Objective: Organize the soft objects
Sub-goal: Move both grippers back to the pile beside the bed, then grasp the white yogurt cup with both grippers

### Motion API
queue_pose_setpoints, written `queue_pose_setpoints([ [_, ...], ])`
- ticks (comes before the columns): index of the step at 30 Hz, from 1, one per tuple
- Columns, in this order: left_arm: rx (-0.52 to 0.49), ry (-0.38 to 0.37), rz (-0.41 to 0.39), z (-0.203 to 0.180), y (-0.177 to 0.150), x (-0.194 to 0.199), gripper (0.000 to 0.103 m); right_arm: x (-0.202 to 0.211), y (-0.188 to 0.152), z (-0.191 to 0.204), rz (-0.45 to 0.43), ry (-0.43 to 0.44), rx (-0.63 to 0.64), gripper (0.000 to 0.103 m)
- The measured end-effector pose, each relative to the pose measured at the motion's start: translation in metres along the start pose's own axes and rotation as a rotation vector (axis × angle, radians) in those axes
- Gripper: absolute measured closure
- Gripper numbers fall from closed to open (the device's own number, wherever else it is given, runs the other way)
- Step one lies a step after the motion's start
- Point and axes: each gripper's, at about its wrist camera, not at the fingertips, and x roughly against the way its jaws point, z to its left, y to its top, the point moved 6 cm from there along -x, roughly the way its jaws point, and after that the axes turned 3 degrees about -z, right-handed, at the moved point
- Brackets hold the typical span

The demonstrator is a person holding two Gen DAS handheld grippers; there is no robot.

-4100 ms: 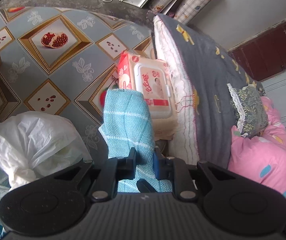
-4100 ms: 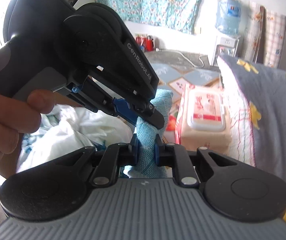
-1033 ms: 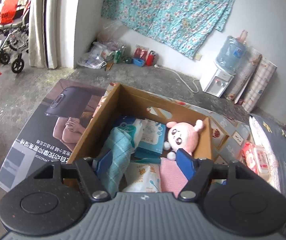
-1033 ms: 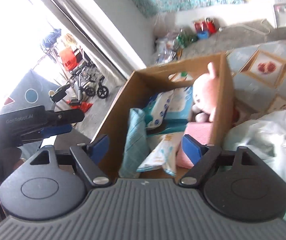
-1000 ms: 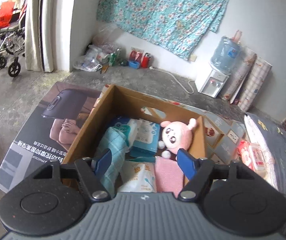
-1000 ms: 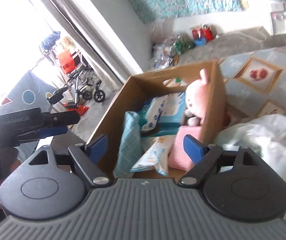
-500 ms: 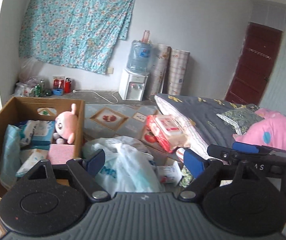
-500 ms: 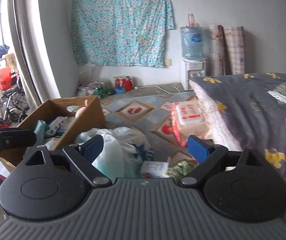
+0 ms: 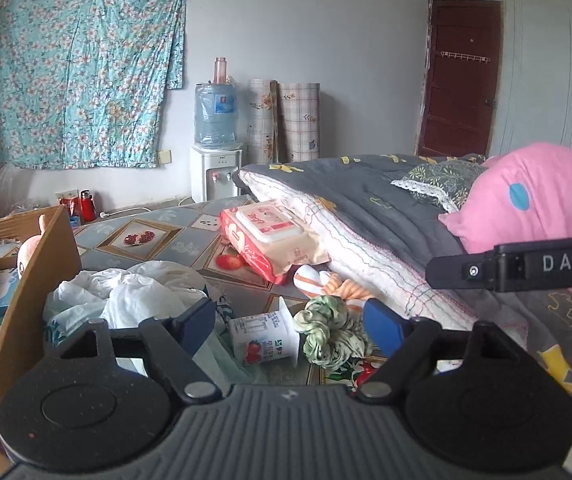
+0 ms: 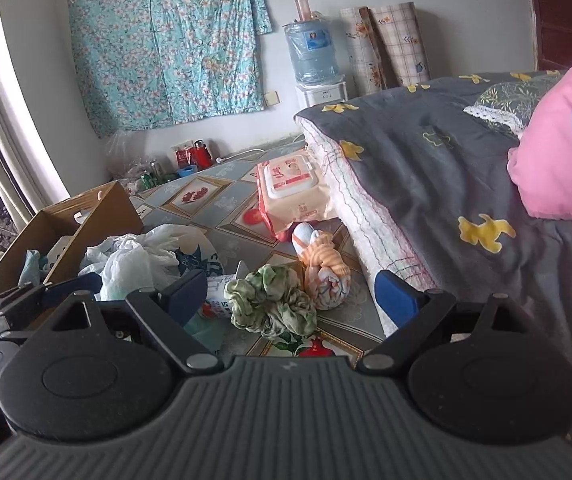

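Left wrist view: your left gripper [image 9: 289,322] gapes empty, jaws just narrowed a little.
A green crumpled cloth [image 9: 331,330] lies on the mat between its fingers; your right gripper [image 10: 291,290], also spread empty, frames that cloth too.

Both views sit low, just behind their own jaws, looking forward and slightly down across a patterned floor mat [image 9: 154,240] toward the far wall with the floral cloth [image 10: 166,52] and water dispenser [image 9: 216,152]. The left wrist view takes in the cardboard box [image 9: 26,280] close at its left edge and the right gripper's body at its right edge. The right wrist view looks from nearer the grey quilt [image 10: 425,168], angled somewhat leftward, it seems. Both share the green crumpled cloth [image 9: 331,330], the wipes pack [image 10: 291,188], the white bag [image 9: 126,296] and the box.
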Motion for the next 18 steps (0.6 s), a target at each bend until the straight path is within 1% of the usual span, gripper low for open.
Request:
queue_pose_setpoints([
  [2, -0.001, -0.001, 0.025, -0.001, -0.005, -0.013, 0.033, -0.013, 0.002, 0.002, 0.015, 0.016, -0.011, 0.014],
  [5, 0.004, 0.001, 0.054, 0.002, -0.009, -0.025, 0.043, -0.030, 0.008, 0.009, 0.035, 0.047, -0.014, 0.022],
  [6, 0.004, 0.001, 0.061, 0.004, -0.010, -0.028, 0.044, -0.037, 0.010, 0.012, 0.044, 0.057, -0.012, 0.028],
  [7, 0.003, 0.003, 0.067, 0.006, -0.011, -0.031, 0.048, -0.046, 0.010, 0.014, 0.055, 0.066, -0.009, 0.033],
  [8, 0.002, 0.005, 0.074, 0.007, -0.012, -0.034, 0.052, -0.055, 0.011, 0.016, 0.069, 0.073, -0.007, 0.037],
  [10, 0.003, 0.006, 0.092, 0.010, -0.015, -0.040, 0.058, -0.075, 0.012, 0.022, 0.100, 0.098, -0.007, 0.050],
  [11, 0.004, 0.007, 0.101, 0.011, -0.016, -0.043, 0.061, -0.083, 0.012, 0.025, 0.115, 0.109, -0.005, 0.054],
  [13, 0.009, 0.008, 0.115, 0.013, -0.018, -0.049, 0.065, -0.104, 0.011, 0.032, 0.144, 0.126, 0.015, 0.068],
  [15, 0.008, 0.015, 0.127, 0.016, -0.019, -0.053, 0.068, -0.120, 0.009, 0.038, 0.164, 0.130, 0.042, 0.076],
  [18, 0.013, 0.028, 0.142, 0.021, -0.021, -0.060, 0.070, -0.138, 0.004, 0.042, 0.191, 0.125, 0.082, 0.084],
])
